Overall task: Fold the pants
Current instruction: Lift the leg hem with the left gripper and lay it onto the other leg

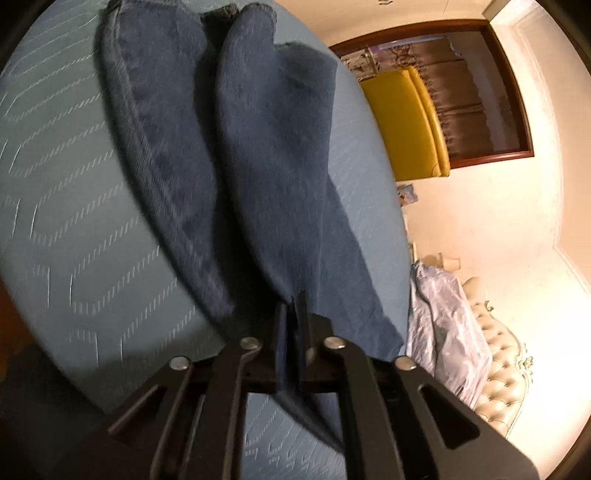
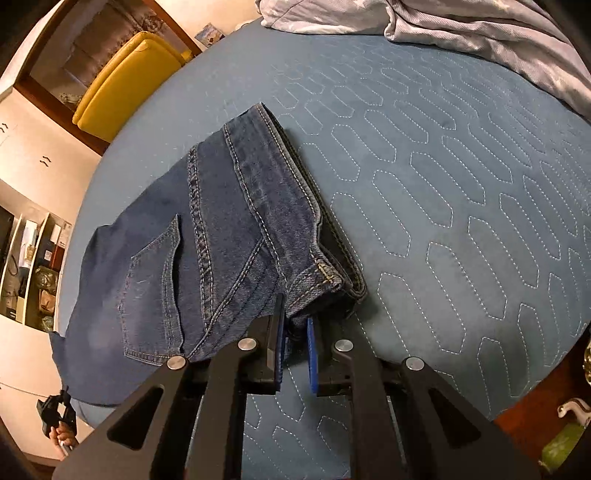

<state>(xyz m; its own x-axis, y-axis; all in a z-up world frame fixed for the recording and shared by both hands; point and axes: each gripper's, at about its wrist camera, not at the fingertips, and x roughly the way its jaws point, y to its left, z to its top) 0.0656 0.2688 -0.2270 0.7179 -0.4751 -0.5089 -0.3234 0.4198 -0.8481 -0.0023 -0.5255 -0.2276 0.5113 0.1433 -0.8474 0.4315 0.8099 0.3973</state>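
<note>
Dark blue jeans (image 1: 258, 155) lie on a blue quilted bed (image 1: 74, 184). In the left wrist view my left gripper (image 1: 293, 314) is shut on the hem end of the legs, which stretch away from it, lifted slightly. In the right wrist view the waistband end of the jeans (image 2: 236, 229) lies folded lengthwise, back pocket up. My right gripper (image 2: 295, 325) sits at the waistband corner with its jaws a small gap apart, denim between the blue pads (image 2: 312, 354). The other gripper (image 2: 55, 413) shows at the lower left.
A crumpled pale sheet (image 2: 443, 26) lies at the far side of the bed. A yellow chair (image 2: 122, 81) stands beside the bed by a dark wood frame. Shelves (image 2: 33, 266) stand at the left. A tufted cream headboard (image 1: 495, 369) shows in the left wrist view.
</note>
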